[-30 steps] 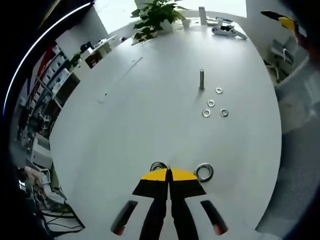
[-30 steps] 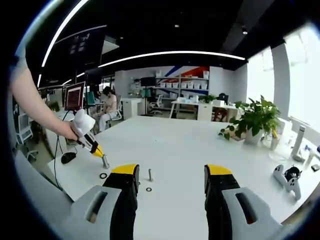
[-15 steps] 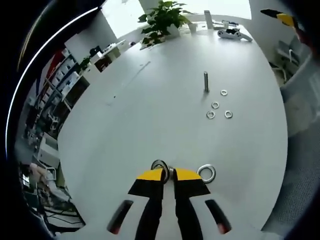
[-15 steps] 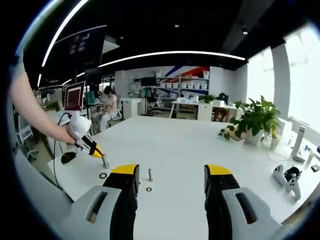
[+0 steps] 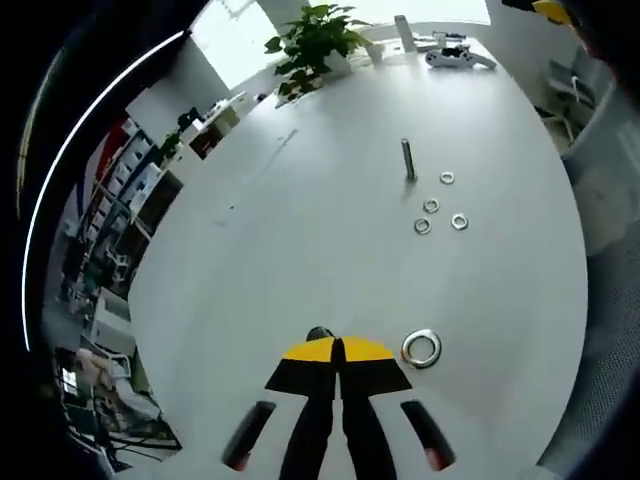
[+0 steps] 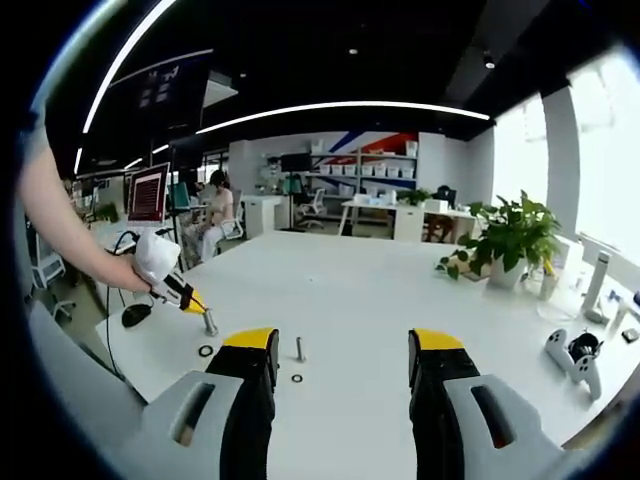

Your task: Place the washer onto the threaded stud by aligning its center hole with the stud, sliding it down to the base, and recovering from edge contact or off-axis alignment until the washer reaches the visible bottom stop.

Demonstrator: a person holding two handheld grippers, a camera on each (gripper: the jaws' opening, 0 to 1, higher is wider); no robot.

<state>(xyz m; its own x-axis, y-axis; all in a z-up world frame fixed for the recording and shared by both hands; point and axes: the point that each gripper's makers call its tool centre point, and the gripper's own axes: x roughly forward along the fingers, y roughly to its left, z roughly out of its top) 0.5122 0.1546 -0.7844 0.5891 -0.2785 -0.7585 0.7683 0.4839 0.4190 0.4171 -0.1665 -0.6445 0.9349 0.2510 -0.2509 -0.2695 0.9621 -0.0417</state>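
Observation:
In the left gripper view my left gripper [image 5: 337, 346] is shut on a large washer [image 5: 319, 333], of which just a dark edge shows above the yellow tips. A second large washer [image 5: 421, 348] lies flat on the white table [image 5: 300, 230] just to the right. The threaded stud [image 5: 408, 160] stands upright far ahead, with several small washers [image 5: 431, 205] beside it. In the right gripper view my right gripper [image 6: 340, 345] is open with nothing in it, above the stud [image 6: 300, 349]. A hand holds the left gripper [image 6: 185, 293] low over the table at the left.
A potted plant [image 5: 312, 35] and a white controller [image 5: 455, 58] sit at the table's far end. The table's right edge [image 5: 575, 260] drops off to the floor. The right gripper view has a dark mouse [image 6: 137, 315] near the table edge and a seated person [image 6: 217, 210] far behind.
The left gripper has tilted, so the washer in its jaws shows less than half a second ago. The right gripper has stayed still and open.

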